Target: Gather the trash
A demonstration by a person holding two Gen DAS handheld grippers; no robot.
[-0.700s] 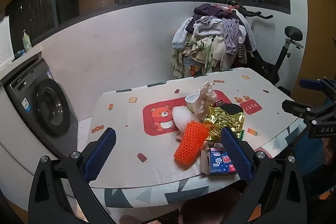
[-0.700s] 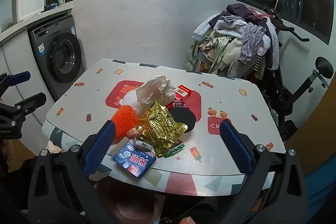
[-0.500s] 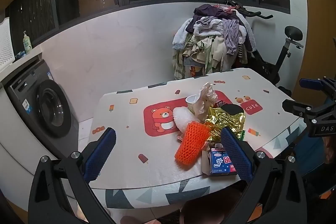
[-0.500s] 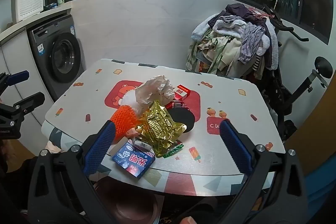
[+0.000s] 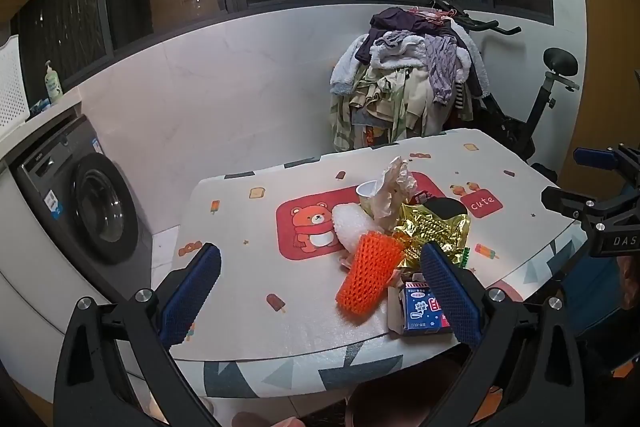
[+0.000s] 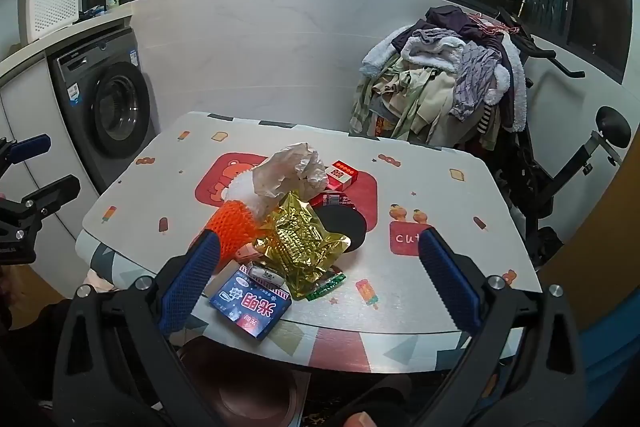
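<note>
A pile of trash lies on the table (image 5: pixel 240 211) near its front edge: an orange foam net (image 5: pixel 370 277), a gold foil bag (image 5: pixel 434 227), a blue carton (image 5: pixel 422 309), a crumpled plastic bag (image 5: pixel 394 187), a white cup (image 5: pixel 366 191) and white foam (image 5: pixel 350 225). The right wrist view shows the same pile: gold bag (image 6: pixel 302 237), blue carton (image 6: pixel 250 301), orange net (image 6: pixel 232 223), crumpled bag (image 6: pixel 290 171), a red box (image 6: pixel 342 175), a black lid (image 6: pixel 344 225). My left gripper (image 5: pixel 320 291) is open, above the table's front left. My right gripper (image 6: pixel 318 283) is open, above the front edge.
A washing machine (image 5: pixel 80 203) stands left of the table. A heap of clothes (image 5: pixel 404 87) hangs on an exercise bike (image 5: pixel 532 107) behind the table. A brown bin (image 6: pixel 248 387) sits under the table's front edge. The table (image 6: pixel 440 187) has a cartoon cloth.
Both views have shifted only slightly. The trash pile has not moved and both grippers stay open.
</note>
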